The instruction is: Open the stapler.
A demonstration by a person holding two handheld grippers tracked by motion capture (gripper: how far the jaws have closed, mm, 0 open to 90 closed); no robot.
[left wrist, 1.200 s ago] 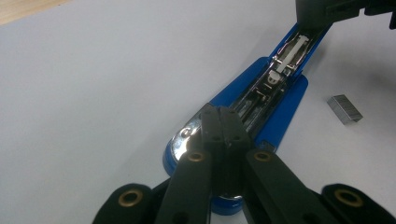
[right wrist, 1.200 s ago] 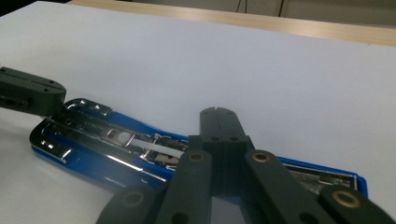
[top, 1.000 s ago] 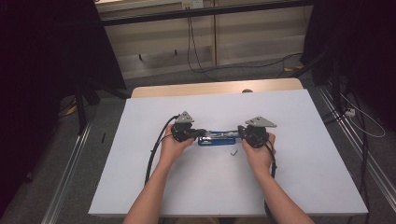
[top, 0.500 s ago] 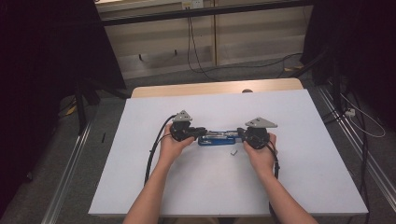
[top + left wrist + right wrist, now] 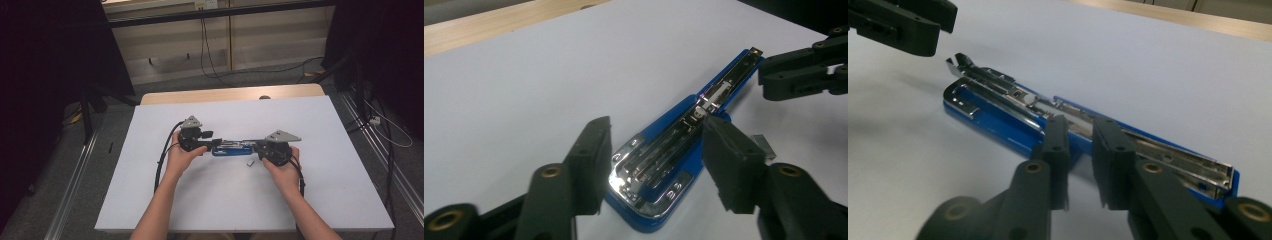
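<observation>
High view: a blue stapler [image 5: 233,148] lies opened out flat near the middle of the white counter [image 5: 320,200], between the left gripper [image 5: 201,141] and the right gripper [image 5: 261,150], with a small strip of staples [image 5: 250,162] just beside it.

In the left gripper view the fingers [image 5: 591,160] have just been opening and now stand wide to either side of the stapler's chrome end, not pressing on it. In the right gripper view the fingers [image 5: 1057,150] have just parted a little; a narrow gap shows between them over the metal rail, and they no longer seem to pinch it.

With both grips let go, the likely trouble is a nudge: a finger catching the raised rail on the way out could swing the stapler round or snap the sprung tray shut. The loose staples sit close enough to be swept aside by the right hand [image 5: 285,172].
</observation>
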